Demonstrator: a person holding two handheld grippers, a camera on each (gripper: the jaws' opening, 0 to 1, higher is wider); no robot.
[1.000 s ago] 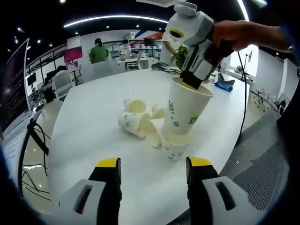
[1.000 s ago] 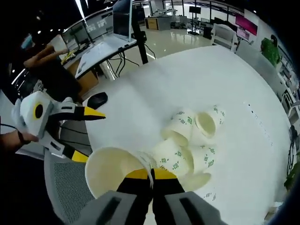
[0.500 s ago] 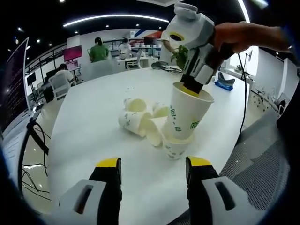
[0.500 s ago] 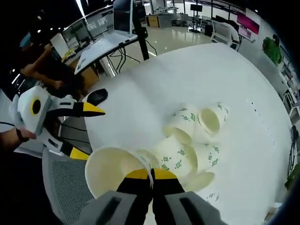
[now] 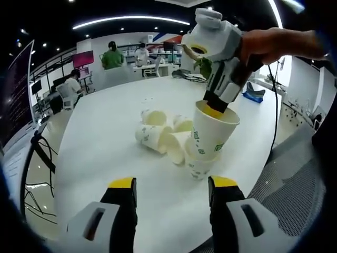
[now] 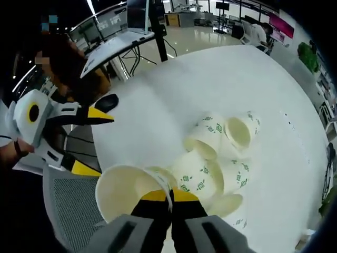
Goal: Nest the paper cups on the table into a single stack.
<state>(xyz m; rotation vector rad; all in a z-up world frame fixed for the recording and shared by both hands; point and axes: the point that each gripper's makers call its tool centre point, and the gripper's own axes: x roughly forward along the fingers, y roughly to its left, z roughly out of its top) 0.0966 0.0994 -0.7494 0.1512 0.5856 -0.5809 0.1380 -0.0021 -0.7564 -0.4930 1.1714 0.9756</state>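
Nesting held cup (image 5: 211,134) into upright cup (image 5: 199,164) beside fallen cups (image 5: 158,136) on bench (image 5: 100,142); right hand-held gripper (image 5: 213,103) clamped on rim, left hand-held gripper (image 5: 171,190) apart. Risk: tilted entry topples lower cup.

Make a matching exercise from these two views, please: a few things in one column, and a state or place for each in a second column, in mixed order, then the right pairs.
Things
1. right gripper
2. left gripper
3. held paper cup
4. pile of paper cups

States or places
A. lying on their sides on the white table
B. open, holding nothing
C. shut on a cup rim
D. upright, lowered into another upright cup

Pairs: 1-C, 2-B, 3-D, 4-A
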